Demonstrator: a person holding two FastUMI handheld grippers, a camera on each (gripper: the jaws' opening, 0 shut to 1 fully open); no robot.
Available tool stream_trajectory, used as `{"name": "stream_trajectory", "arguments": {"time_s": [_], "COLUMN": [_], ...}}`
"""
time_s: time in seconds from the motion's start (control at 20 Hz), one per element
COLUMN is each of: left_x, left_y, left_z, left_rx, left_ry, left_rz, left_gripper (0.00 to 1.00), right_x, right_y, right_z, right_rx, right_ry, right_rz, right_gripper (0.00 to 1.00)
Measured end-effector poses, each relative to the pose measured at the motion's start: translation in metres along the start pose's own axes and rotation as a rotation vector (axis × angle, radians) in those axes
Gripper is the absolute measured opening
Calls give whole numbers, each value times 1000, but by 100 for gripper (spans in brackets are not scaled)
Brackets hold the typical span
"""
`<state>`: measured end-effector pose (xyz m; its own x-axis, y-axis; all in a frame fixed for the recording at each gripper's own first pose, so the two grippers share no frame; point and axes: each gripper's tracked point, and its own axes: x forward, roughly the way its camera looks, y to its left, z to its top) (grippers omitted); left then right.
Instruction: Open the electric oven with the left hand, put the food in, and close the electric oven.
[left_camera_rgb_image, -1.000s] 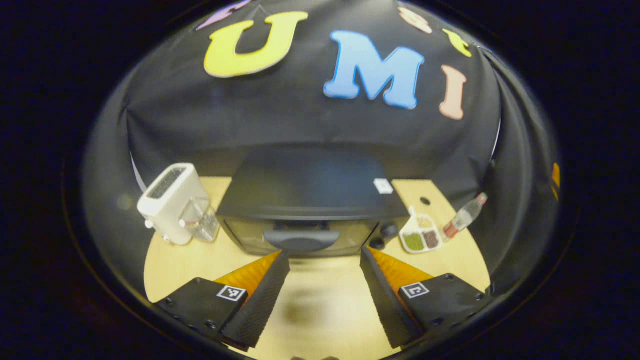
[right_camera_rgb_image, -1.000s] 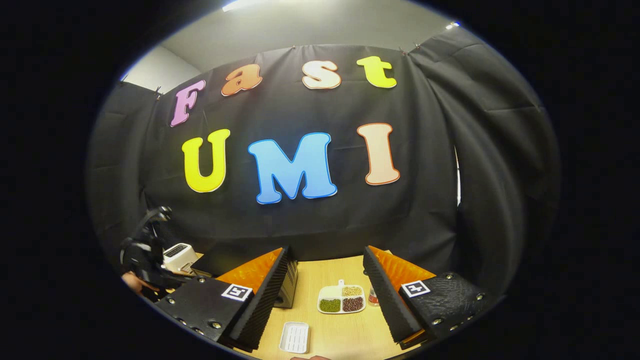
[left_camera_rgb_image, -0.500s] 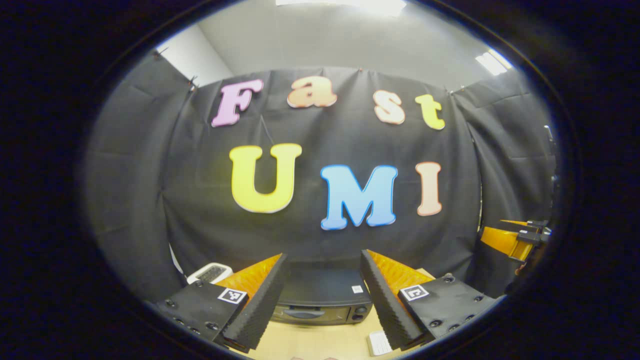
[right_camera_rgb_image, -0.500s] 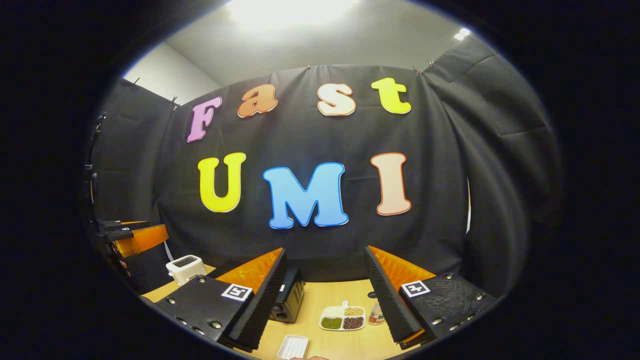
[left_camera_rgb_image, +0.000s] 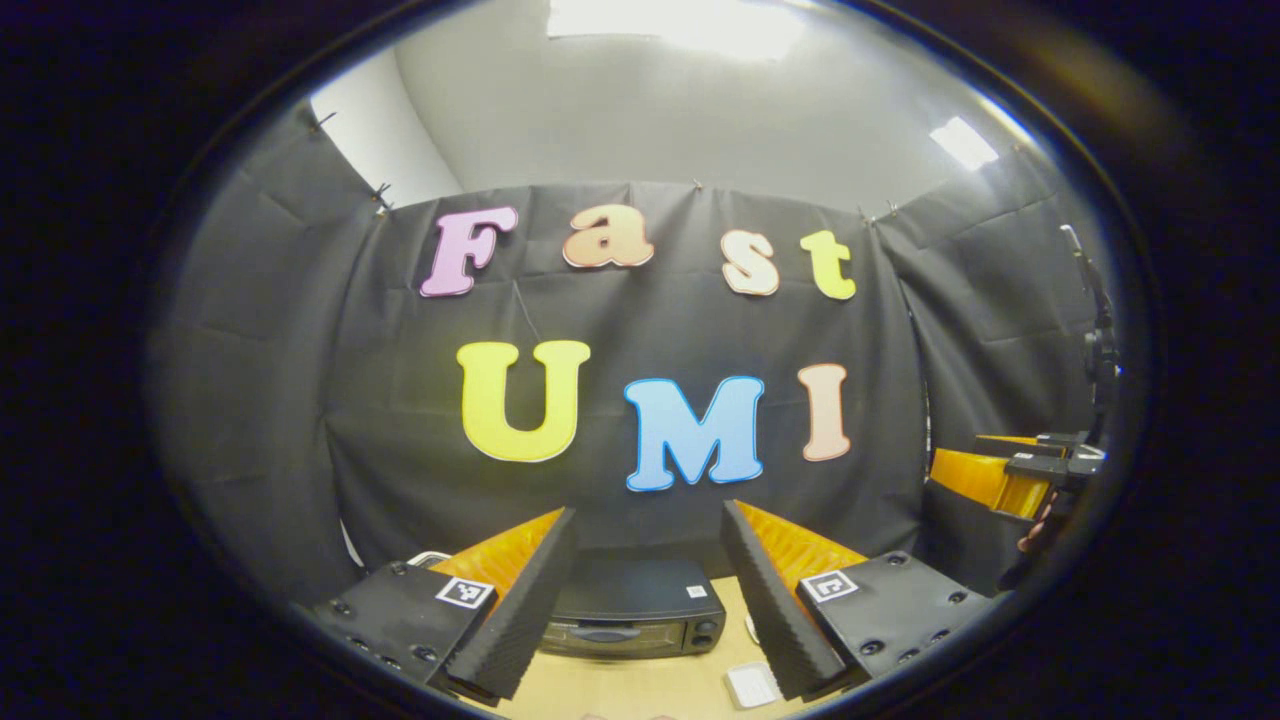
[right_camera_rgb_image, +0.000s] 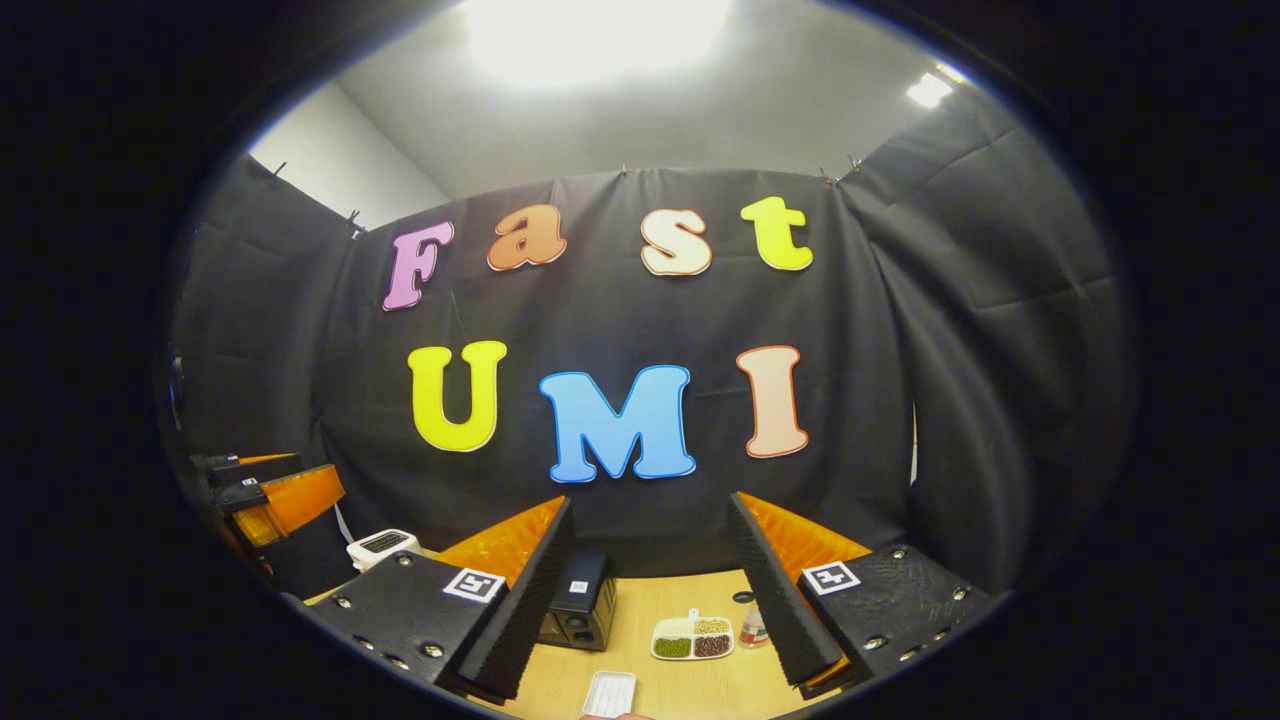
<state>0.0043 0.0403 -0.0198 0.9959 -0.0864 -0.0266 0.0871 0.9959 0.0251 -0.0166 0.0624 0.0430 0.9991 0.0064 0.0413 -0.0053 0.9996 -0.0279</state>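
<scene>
The black, box-shaped electric oven (left_camera_rgb_image: 632, 605) sits on the pale wooden table (left_camera_rgb_image: 640, 690) against the cloth wall, its door shut and the curved dark handle (left_camera_rgb_image: 605, 634) untouched. The left gripper (left_camera_rgb_image: 648, 600) hangs raised and well back from it, fingers spread wide and empty, with the oven framed between them. The right gripper (right_camera_rgb_image: 650, 600) is likewise wide apart and holds nothing; below it lie a small white ribbed tray (right_camera_rgb_image: 611, 693) at the near edge and a white divided dish of beans and grains (right_camera_rgb_image: 692, 640) farther in, beside a small bottle (right_camera_rgb_image: 755, 628). Judging from this, the opening step has not begun: the left gripper would need to come down and forward to the handle, close on it, and pull the door down
</scene>
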Motion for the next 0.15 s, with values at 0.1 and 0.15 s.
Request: {"name": "stream_trajectory", "arguments": {"time_s": [0.1, 0.15], "left_x": [-6, -11], "left_y": [3, 6], "left_z": [2, 2], "left_rx": [-6, -9], "left_ry": [-1, -3], "left_rz": [-11, -16], "left_gripper": [96, 100], "right_x": [-11, -15], "right_y": [6, 10], "right_z": [1, 1], "right_rx": [-3, -5], "right_ry": [0, 1], "right_rz": [-8, -11], "right_gripper": [93, 93]}}
